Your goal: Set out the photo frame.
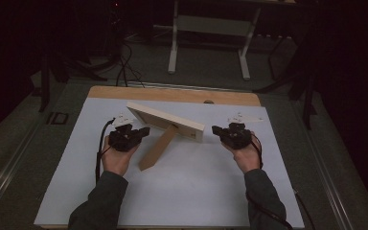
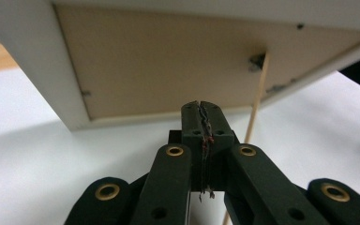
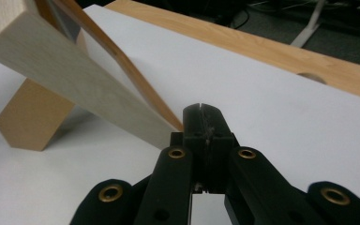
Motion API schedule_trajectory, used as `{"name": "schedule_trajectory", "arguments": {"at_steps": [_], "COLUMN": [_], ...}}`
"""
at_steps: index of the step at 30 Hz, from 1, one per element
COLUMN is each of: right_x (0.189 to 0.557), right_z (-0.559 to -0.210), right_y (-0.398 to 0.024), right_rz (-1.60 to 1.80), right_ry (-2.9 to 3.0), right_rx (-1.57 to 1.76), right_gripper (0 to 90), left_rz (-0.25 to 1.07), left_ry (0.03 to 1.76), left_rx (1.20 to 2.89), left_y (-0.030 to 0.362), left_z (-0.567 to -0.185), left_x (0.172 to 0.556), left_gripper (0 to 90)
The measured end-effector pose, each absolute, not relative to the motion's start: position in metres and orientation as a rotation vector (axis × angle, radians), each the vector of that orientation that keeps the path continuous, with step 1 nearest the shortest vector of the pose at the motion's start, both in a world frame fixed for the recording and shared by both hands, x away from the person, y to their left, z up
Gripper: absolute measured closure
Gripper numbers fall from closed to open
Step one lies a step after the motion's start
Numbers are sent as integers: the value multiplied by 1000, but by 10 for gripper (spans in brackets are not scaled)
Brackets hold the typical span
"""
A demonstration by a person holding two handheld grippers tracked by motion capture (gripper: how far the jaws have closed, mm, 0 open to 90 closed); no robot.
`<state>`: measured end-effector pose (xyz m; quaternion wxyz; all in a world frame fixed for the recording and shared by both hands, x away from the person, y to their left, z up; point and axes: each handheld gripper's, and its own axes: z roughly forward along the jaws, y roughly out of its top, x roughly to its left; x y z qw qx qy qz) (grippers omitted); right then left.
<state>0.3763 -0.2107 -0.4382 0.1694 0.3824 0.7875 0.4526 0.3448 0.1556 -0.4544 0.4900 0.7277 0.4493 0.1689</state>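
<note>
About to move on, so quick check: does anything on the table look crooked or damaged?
Nothing looks damaged. The picture frame stands propped on its easel leg, set at an angle across the table, between both shut grippers.

– What does the room look like?
– Dark. The light falls on the desk (image 1: 187, 191), whose top is white, with a bare wooden strip (image 1: 172, 94) along its far edge and a small round hole (image 1: 209, 101) in that strip.
– And the floor?
– Grey carpet (image 1: 206, 72), dim toward the edges. Black cables (image 1: 123, 67) trail across it at the far left.
– Any furniture?
– A white-legged table frame (image 1: 210, 33) stands well behind the desk. Dark stands (image 1: 52, 72) rise at the left and right, mostly lost in shadow.
– Walls, windows?
– Too dark to tell.
</note>
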Motion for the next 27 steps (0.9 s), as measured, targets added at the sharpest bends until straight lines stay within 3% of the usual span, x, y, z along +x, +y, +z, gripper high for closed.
{"name": "schedule_trajectory", "arguments": {"at_steps": [27], "right_x": [382], "right_z": [-441], "right_y": [-193], "right_rz": [1323], "right_ry": [2246], "right_rx": [1094], "right_gripper": [881], "left_rz": [428], "left_ry": [1144], "left_rx": [1740], "left_y": [145], "left_z": [-440], "left_x": [360], "left_gripper": [900]}}
